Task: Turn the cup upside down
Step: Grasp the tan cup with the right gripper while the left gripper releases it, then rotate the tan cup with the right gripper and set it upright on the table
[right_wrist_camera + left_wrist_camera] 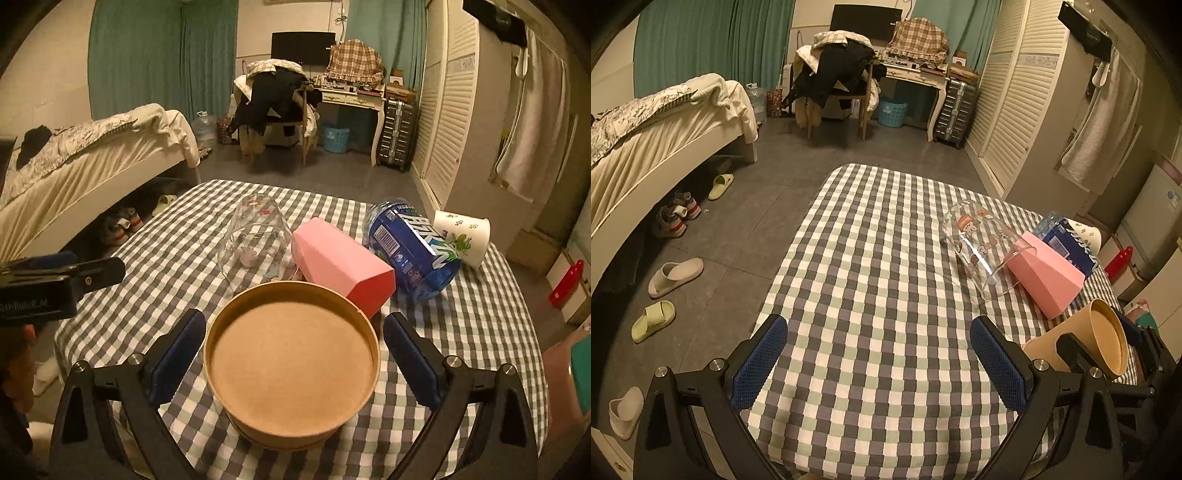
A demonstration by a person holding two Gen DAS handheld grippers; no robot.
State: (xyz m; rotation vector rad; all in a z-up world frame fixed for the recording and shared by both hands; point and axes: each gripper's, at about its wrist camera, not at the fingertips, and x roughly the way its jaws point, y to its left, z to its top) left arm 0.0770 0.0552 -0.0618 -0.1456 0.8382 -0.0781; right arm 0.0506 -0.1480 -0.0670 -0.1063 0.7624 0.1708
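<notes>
A brown paper cup (291, 363) stands upside down on the checkered table (461, 325), its recessed base facing up, between the fingers of my right gripper (293, 354). The jaws are open, with a gap on each side of the cup. The left wrist view shows the same cup (1082, 341) at the right edge, with the right gripper beside it. My left gripper (879, 356) is open and empty over the table's left front part; it also shows in the right wrist view (55, 284).
Behind the cup stand an upside-down clear glass (255, 240), a pink box (341, 260) on its side, a lying blue water bottle (410, 247) and a white printed cup (463, 234) on its side. A bed (646, 147) and slippers (676, 277) are left of the table.
</notes>
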